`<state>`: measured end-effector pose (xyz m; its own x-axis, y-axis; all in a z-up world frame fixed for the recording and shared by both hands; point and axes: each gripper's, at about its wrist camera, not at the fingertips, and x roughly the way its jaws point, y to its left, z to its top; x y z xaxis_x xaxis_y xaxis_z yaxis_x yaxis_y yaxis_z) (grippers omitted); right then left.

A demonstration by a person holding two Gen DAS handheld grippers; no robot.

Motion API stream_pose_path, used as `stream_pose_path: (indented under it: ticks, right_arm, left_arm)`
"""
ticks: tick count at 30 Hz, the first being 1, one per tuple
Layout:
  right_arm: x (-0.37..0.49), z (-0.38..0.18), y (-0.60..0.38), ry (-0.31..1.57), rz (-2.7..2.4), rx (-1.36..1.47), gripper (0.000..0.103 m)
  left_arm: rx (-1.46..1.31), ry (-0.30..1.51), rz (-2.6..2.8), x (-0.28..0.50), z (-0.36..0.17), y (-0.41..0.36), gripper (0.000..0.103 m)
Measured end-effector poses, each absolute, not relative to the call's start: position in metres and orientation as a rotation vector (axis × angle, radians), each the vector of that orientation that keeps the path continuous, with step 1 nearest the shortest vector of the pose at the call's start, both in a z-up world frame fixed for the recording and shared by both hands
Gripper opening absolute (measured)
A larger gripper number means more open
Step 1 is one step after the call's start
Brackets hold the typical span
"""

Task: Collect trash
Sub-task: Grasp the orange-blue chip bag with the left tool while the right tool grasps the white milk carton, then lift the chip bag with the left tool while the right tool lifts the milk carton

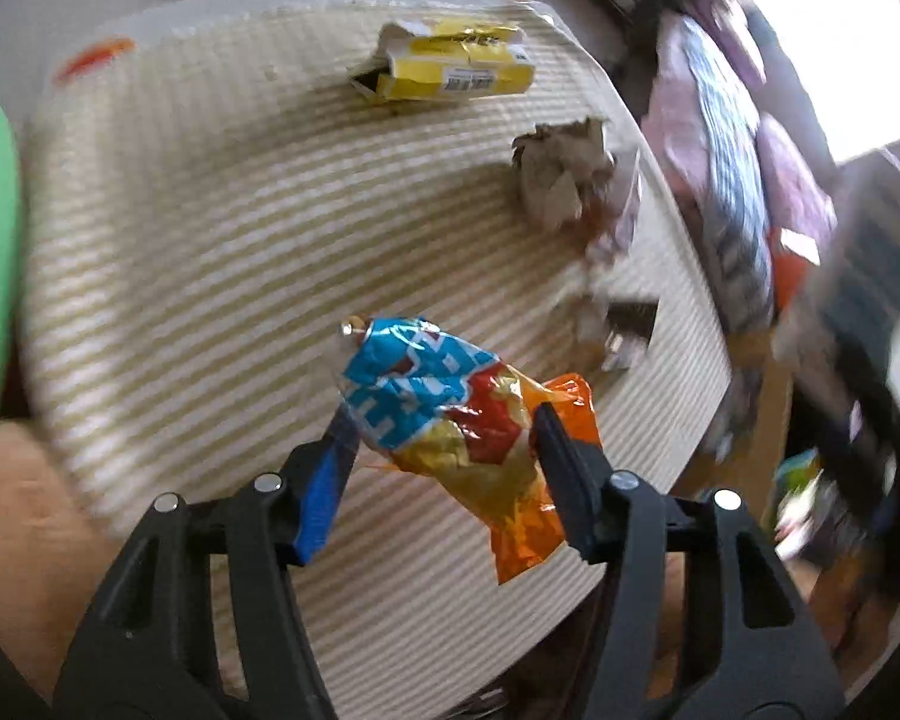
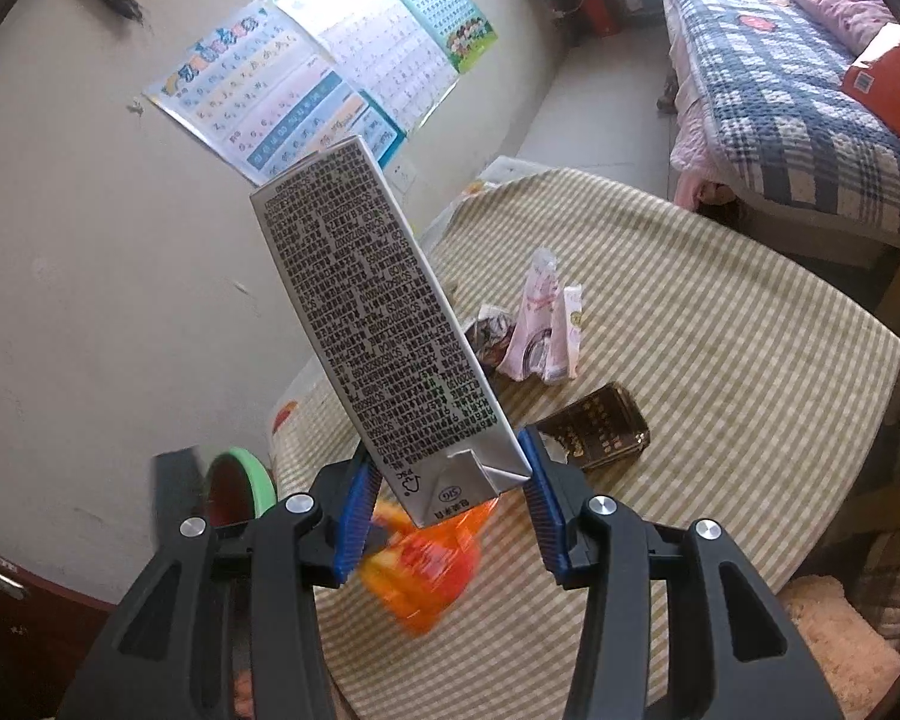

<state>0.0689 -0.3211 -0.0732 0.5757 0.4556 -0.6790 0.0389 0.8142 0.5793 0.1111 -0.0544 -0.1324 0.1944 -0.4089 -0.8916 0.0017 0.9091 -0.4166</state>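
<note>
The left tool [image 1: 444, 420] has its two sides pressed on a crinkly blue, red and orange snack bag [image 1: 450, 414], held up above the striped cloth counter [image 1: 210, 240]. The right tool [image 2: 447, 474] grips a tall silver drink carton [image 2: 366, 312] by its bottom end — it leans up to the left. Far on the counter lie a torn yellow box [image 1: 450, 69] and crumpled brown paper [image 1: 561, 171].
</note>
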Motion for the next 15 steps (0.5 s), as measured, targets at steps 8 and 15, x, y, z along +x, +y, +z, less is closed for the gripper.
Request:
stream_pose_path:
  ticks: [8,15]
  right_arm:
    - [0.077,-0.096,-0.279,1.068,0.287,0.443,0.045]
    - [0.076,-0.126,-0.259,1.171,0.265,0.352,0.058]
  left_arm:
    - [-0.077,1.326,-0.259,0.086,-0.134,-0.047,0.061]
    - [-0.107,1.311,-0.235,0.078,-0.144,-0.058,0.075]
